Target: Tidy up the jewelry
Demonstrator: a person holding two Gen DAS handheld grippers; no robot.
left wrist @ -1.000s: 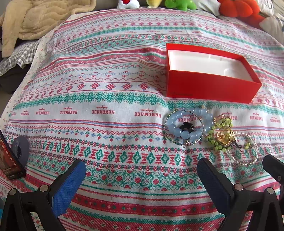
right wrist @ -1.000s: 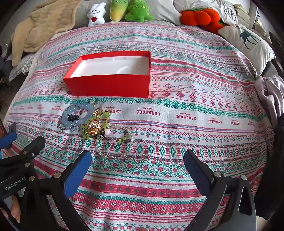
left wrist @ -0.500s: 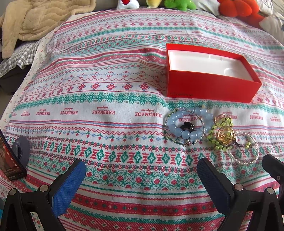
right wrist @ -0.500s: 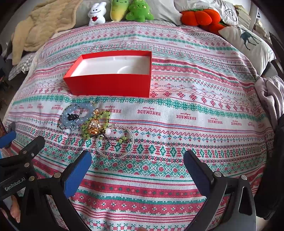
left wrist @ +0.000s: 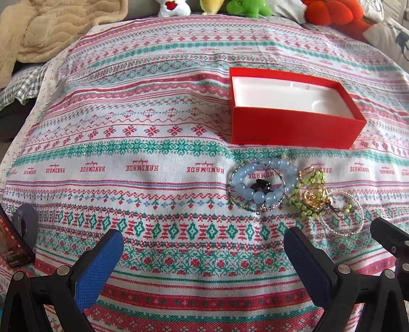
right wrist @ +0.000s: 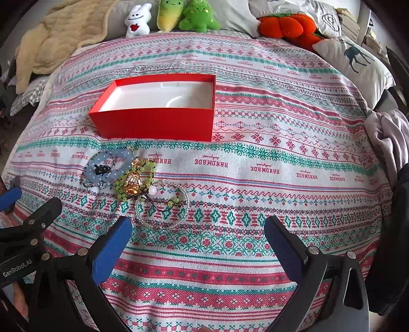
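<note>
The left gripper [left wrist: 203, 258] is hovering low over the patterned cloth [left wrist: 143, 143] with its blue-padded jaws spread wide and nothing between them. The right gripper [right wrist: 198, 245] is likewise hanging released, jaws wide apart and gripping nothing, just beside the left one. The jewelry is lying in a small cluster on the cloth, directly in front of the red box [right wrist: 156, 125] and apart from it. In that cluster, a pale blue bead bracelet [left wrist: 265, 182] is resting farthest left, encircling a small black piece [left wrist: 260, 184] and overlapping a thin beaded ring. Just to its right, a green bead bracelet [left wrist: 308, 191] with a gold ornament [left wrist: 314, 195] is touching it. A clear bead bracelet [right wrist: 162, 206] is sitting nearest the right gripper, overlapped by a dark cord. The box is standing open, showing a white moulded lining with no item inside. Plush toys [right wrist: 173, 15] are sitting along the far edge, and a beige blanket [right wrist: 58, 35] is lying at the far left.
</note>
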